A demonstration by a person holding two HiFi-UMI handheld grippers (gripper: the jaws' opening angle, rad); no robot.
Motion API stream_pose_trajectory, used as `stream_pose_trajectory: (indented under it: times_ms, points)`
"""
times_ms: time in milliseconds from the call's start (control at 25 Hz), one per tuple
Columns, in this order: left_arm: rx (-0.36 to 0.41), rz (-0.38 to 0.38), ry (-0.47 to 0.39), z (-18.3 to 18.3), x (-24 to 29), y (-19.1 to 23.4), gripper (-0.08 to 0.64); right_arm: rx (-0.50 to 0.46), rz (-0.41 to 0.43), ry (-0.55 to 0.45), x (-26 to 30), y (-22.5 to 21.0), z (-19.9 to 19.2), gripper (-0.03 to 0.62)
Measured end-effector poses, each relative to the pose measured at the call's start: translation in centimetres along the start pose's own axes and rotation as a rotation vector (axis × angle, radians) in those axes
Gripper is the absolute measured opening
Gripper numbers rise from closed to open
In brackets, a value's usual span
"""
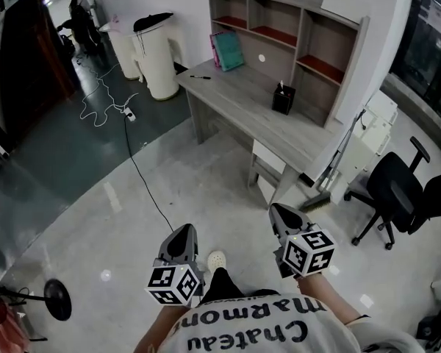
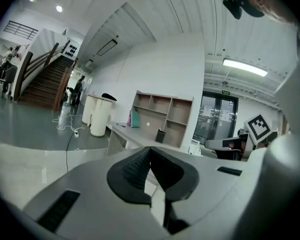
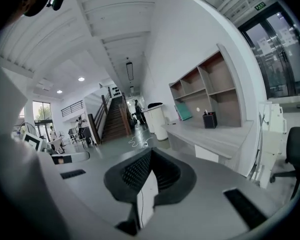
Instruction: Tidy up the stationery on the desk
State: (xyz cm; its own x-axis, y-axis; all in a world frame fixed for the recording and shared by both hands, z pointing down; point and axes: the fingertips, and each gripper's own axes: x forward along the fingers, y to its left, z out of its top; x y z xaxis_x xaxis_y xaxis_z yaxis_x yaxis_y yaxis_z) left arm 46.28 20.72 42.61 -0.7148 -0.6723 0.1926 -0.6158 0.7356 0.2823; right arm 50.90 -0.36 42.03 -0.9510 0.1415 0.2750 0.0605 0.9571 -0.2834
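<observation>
The left gripper (image 2: 150,149) has its ribbed black pads closed tip to tip with nothing between them, and the right gripper (image 3: 150,153) is closed and empty in the same way; both are smooth grey shells, each carrying a cube of black-and-white square markers, held level over a glossy pale grey floor (image 1: 169,168) well short of the furniture. The person's white shirt (image 1: 257,329) carries black lettering, seen upside down, that reads "Chateau Marmon". A thin black cable (image 1: 143,182) runs across the floor to a white power strip (image 1: 130,114). Beyond stands the worktop (image 1: 242,105), grey wood grain, with an open shelf unit (image 1: 279,20) rising along its back. On it lie the stationery: a square black pen holder (image 1: 283,99) near the shelves, a teal folder (image 1: 228,50) leaning at the far end, and a dark pen (image 1: 200,77) lying flat near that end's edge. Two white cylindrical bins (image 1: 156,54) stand past the worktop's far end, a black swivel chair (image 1: 397,193) at its near end, and a wooden staircase (image 2: 45,84) rises in the distance
</observation>
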Motion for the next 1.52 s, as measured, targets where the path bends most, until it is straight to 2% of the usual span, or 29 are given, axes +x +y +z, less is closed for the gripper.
stream_pose_trajectory:
  times_ms: [160,360,640,880,1240,1360,1520]
  points:
    - [0.006,-0.025,0.023,0.9,3.9,2.2,0.015,0.015,0.003,0.031,4.5,-0.5,0.6,0.011]
    - [0.044,-0.064,0.003,5.3,8.6,5.7,0.015,0.086,0.034,0.007,11.0,-0.1,4.3,0.011]
    - [0.003,-0.131,-0.079,11.1,14.6,10.3,0.015,0.044,0.048,-0.01,18.6,0.5,9.1,0.011]
    - [-0.008,-0.15,-0.075,13.7,18.3,13.2,0.014,0.037,0.061,-0.039,23.8,1.0,12.2,0.011]
    - [0.033,-0.1,-0.144,16.0,20.3,17.3,0.014,0.024,0.075,-0.008,29.0,1.6,11.8,0.011]
    - [-0.016,-0.09,-0.108,15.3,20.7,18.5,0.015,0.021,0.08,0.04,30.2,1.8,10.8,0.011]
    - [-0.056,-0.04,-0.067,14.0,20.7,20.7,0.015,0.011,0.099,0.082,32.0,2.1,9.9,0.011]
